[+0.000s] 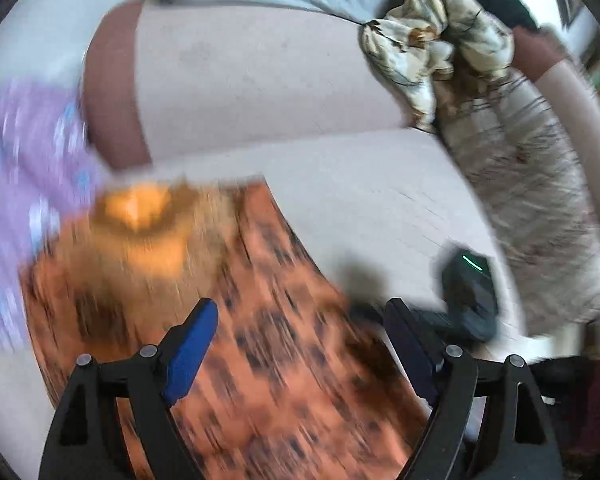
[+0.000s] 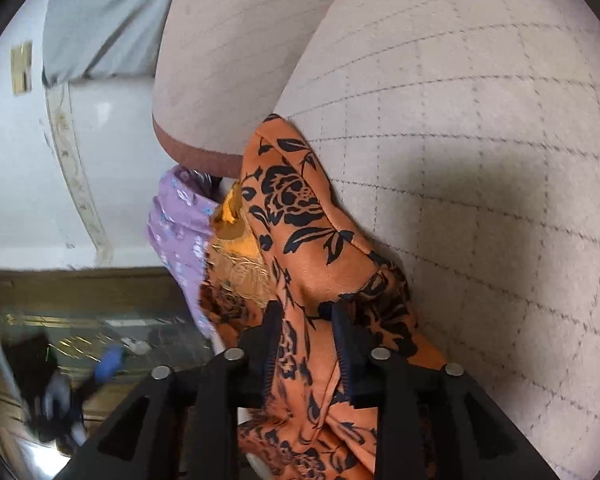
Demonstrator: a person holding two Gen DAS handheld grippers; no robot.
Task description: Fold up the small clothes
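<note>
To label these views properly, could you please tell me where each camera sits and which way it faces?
Left wrist: behind the open left tongs, looking down over the orange floral garment toward the sofa.
Right wrist: behind the right tongs, shut on that garment, facing the quilted seat.
Shared: garment, purple cloth, sofa.

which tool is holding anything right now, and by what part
The right tool pinches a bunched fold of the orange floral garment. The left tool is open over it, holding nothing.

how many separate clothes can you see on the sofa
4: orange floral garment in the right gripper, lilac floral piece beside it, cream patterned bundle and beige striped piece far end. More may be hidden.
</note>
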